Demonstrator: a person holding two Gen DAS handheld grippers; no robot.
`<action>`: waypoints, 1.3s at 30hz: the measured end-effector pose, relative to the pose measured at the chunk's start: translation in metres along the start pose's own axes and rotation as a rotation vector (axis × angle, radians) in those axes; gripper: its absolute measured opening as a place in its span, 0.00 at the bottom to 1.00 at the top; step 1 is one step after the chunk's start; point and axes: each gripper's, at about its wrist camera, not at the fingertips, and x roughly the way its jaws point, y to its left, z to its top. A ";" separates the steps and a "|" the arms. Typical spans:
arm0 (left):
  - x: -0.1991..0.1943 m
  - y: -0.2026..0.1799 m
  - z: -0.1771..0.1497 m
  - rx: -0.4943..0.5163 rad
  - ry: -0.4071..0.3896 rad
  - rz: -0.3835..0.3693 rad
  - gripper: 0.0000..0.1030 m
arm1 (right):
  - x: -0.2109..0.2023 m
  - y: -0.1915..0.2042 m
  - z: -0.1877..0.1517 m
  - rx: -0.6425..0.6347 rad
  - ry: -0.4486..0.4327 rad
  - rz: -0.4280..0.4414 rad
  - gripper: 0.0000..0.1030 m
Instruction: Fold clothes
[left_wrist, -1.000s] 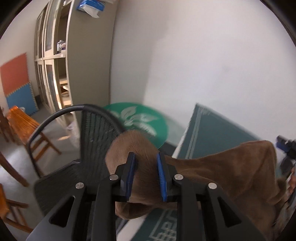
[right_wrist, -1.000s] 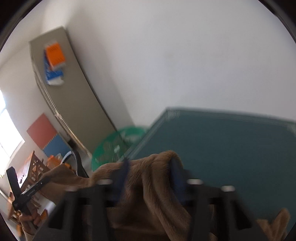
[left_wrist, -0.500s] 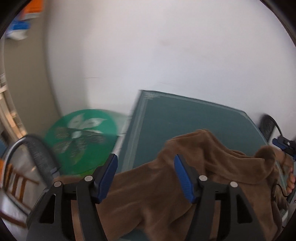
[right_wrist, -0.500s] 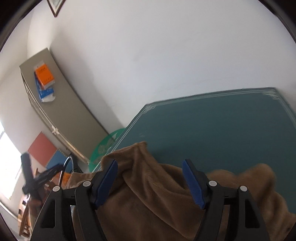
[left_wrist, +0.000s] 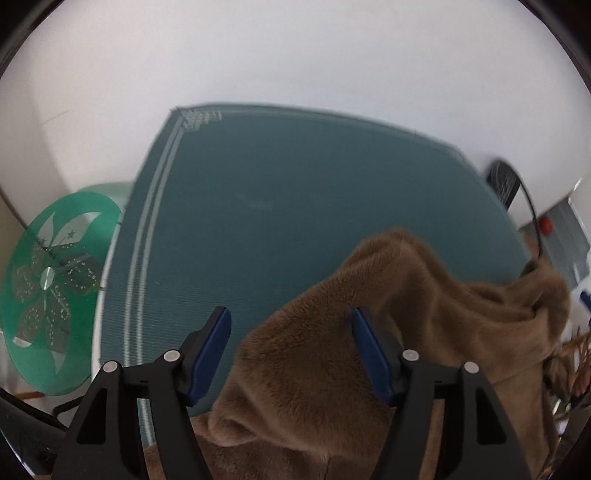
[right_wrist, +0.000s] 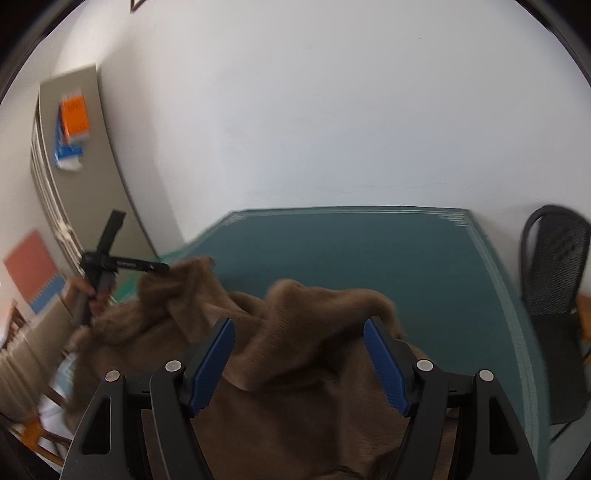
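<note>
Both grippers have their jaws spread wide, gripping nothing. The left gripper (left_wrist: 290, 352) sits over the near left part of the brown fleece garment (left_wrist: 332, 369); the right gripper (right_wrist: 299, 363) sits over its bunched folds. The garment lies crumpled at the near edge of the teal mat (left_wrist: 295, 206). Beyond the mat: a green glass disc (left_wrist: 48, 280) to the left, a black mesh chair (right_wrist: 554, 277) to the right, then the white wall (right_wrist: 332, 110).

Brown fleecy garment (left_wrist: 369, 350) (right_wrist: 295, 332) — plush, crumpled, heaped in soft peaks and folds on the near part of the teal table mat (left_wrist: 295, 206), one humped corner raised, nothing laid flat.
</note>
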 end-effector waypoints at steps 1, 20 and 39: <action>0.005 -0.004 -0.002 0.015 0.010 0.004 0.70 | 0.002 -0.005 -0.002 -0.003 0.007 -0.015 0.72; -0.025 -0.030 -0.040 -0.037 -0.087 0.060 0.21 | 0.083 -0.025 0.055 -0.024 0.108 0.118 0.72; 0.014 -0.049 -0.046 0.091 0.013 0.126 0.30 | 0.112 -0.017 0.017 -0.035 0.256 -0.129 0.41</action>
